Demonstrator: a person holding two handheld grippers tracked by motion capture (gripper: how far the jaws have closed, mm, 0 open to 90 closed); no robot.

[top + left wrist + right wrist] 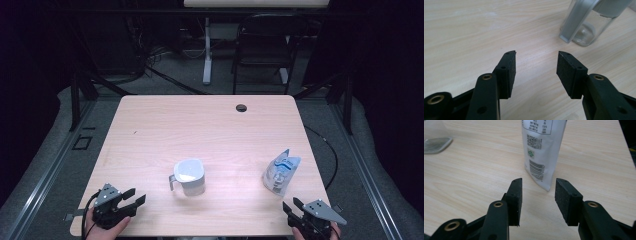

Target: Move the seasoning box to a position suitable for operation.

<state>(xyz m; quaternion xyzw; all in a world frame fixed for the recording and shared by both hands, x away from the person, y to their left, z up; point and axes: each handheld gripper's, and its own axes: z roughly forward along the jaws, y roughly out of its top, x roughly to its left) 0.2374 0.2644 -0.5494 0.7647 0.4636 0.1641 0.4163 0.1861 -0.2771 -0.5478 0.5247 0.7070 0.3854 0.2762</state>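
clear jug (190, 176) stands on the counter (210, 125), ahead and right of the left gripper (134, 198), whose jaws gape wide and empty. white pouch (281, 173) stands just ahead of the right gripper (293, 205), jaws apart, nothing between them.

I see a clear measuring jug (190, 176) with a grey handle standing upright near the middle of the surface, its handle turned toward my left. Well apart, to its right, a white pouch (281, 172) with blue print and barcodes on its back stands upright, slightly crumpled, near the surface's right edge.
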